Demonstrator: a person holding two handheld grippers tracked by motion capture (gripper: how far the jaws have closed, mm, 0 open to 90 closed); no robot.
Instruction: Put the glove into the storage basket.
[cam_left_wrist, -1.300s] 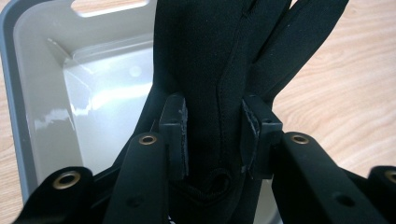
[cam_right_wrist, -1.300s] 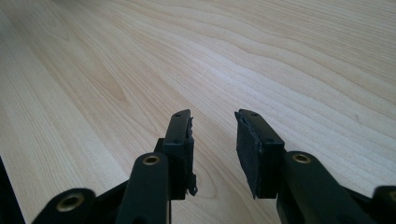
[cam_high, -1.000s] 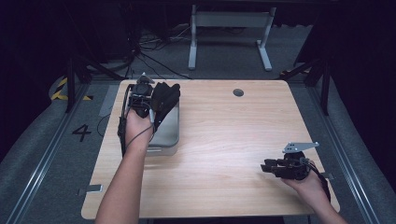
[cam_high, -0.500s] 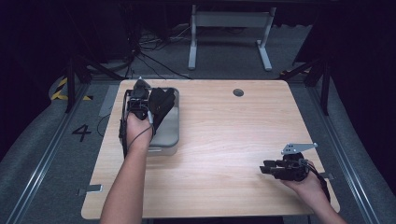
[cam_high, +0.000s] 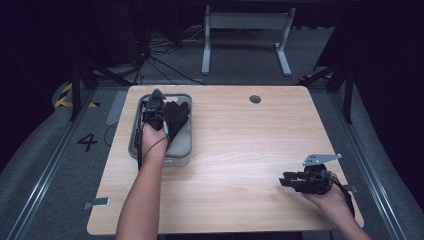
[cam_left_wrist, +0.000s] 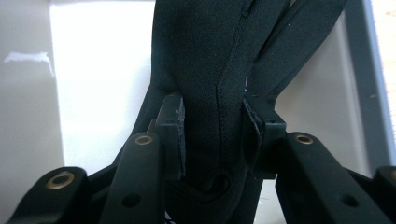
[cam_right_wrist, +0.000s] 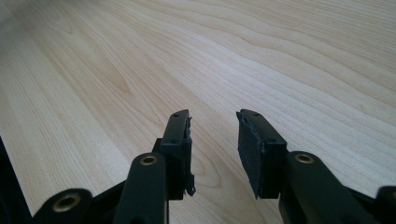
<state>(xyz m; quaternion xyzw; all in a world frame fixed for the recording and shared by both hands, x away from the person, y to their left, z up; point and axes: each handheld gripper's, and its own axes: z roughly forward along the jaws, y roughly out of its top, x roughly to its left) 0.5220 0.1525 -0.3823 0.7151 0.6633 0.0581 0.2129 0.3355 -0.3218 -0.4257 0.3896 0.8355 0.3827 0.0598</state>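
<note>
One black glove (cam_left_wrist: 212, 60) hangs pinched between the pads of the left claw (cam_left_wrist: 212, 135), its fingers trailing ahead of the jaws over the grey bin (cam_high: 185, 150) directly beneath. That grip near the cuff probably lets the fabric dangle free, so it can be lowered in or lifted out cleanly. Well off to the side, the right claw (cam_high: 287, 181) rests low over the bare tabletop (cam_right_wrist: 140, 56), jaws parted and holding nothing, seemingly parked out of the way.

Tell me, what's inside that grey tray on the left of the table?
A black glove lies in the grey tray, pinched by the left tool. The hand and tool cover part of the tray floor, so anything beneath them can't be seen.
</note>
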